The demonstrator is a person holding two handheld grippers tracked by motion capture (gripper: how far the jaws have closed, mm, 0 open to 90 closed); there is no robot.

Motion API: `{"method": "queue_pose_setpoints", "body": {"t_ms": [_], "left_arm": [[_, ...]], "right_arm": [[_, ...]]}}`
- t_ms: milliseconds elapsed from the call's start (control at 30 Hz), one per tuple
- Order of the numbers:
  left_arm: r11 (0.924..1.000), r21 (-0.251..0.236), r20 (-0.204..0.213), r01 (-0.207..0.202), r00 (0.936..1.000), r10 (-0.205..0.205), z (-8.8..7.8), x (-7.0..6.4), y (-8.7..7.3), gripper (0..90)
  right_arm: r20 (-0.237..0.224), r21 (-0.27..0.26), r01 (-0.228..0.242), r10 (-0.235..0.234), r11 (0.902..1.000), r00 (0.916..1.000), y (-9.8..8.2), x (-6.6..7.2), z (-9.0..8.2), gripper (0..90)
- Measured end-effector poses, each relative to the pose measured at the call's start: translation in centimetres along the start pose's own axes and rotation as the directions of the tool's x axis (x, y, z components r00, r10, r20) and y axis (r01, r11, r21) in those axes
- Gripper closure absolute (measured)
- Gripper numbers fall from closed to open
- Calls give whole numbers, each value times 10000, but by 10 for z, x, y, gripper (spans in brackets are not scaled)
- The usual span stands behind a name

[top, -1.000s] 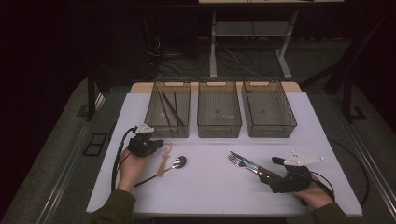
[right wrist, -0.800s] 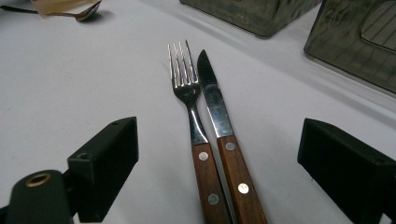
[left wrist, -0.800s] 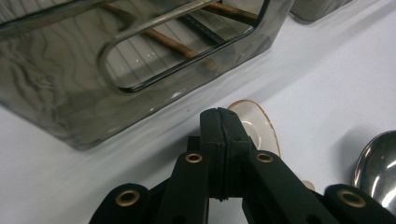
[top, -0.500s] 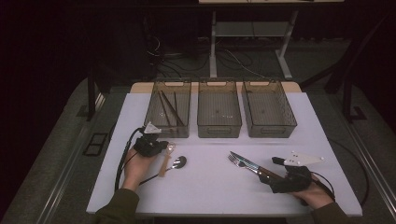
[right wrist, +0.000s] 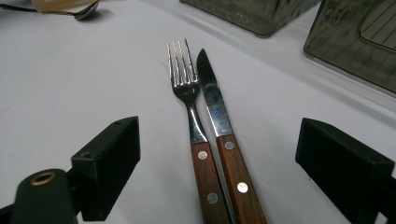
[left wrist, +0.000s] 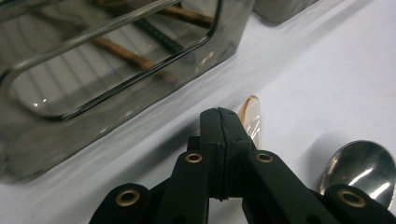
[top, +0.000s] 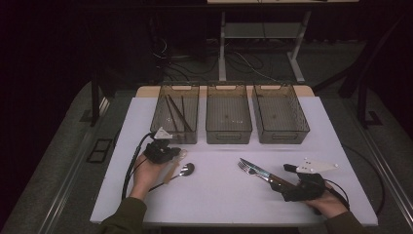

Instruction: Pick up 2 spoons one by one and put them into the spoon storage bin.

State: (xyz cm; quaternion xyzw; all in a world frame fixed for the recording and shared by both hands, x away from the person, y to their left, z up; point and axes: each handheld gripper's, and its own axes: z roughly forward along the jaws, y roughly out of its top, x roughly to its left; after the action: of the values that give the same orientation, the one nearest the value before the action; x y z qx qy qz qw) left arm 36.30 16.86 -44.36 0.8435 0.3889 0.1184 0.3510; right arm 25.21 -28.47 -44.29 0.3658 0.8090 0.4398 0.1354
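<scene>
My left gripper (top: 164,151) is shut with nothing between its jaws. In the left gripper view its closed tips (left wrist: 223,135) hover just short of a pale amber spoon (left wrist: 251,119), with a metal spoon's bowl (left wrist: 364,165) to the right. In the high view the pale spoon (top: 174,165) and metal spoon (top: 187,169) lie side by side at the left hand. My right gripper (top: 285,181) is open; its jaws (right wrist: 219,149) stand either side of the wooden handles of a fork (right wrist: 186,86) and a knife (right wrist: 211,98) lying parallel on the table.
Three smoky plastic bins stand in a row at the back: the left bin (top: 163,114) holds dark chopsticks, beside the middle bin (top: 210,117) and the right bin (top: 302,119). The white table (top: 219,204) ends near the person's forearms. Cables trail from both grippers.
My left gripper has shifted slightly right, toward the two spoons. The right gripper, fork and knife have stayed put.
</scene>
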Motion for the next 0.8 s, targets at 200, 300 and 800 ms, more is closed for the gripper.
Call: {"method": "queue_pose_setpoints", "body": {"t_ms": [200,300,800], "left_arm": [[9994,173,29,-288,9996,288,3,-2,3,900],[9992,199,56,-348,9994,347,5,-3,4,900],[9966,125,194,-814,9965,811,7,-9,9,867]], "right_arm": [[10,9,-19,19,10000,10000,0,0,0,135],[2,5,-13,13,10000,10000,0,0,0,135],[25,16,-5,5,10000,10000,0,0,0,135]]}}
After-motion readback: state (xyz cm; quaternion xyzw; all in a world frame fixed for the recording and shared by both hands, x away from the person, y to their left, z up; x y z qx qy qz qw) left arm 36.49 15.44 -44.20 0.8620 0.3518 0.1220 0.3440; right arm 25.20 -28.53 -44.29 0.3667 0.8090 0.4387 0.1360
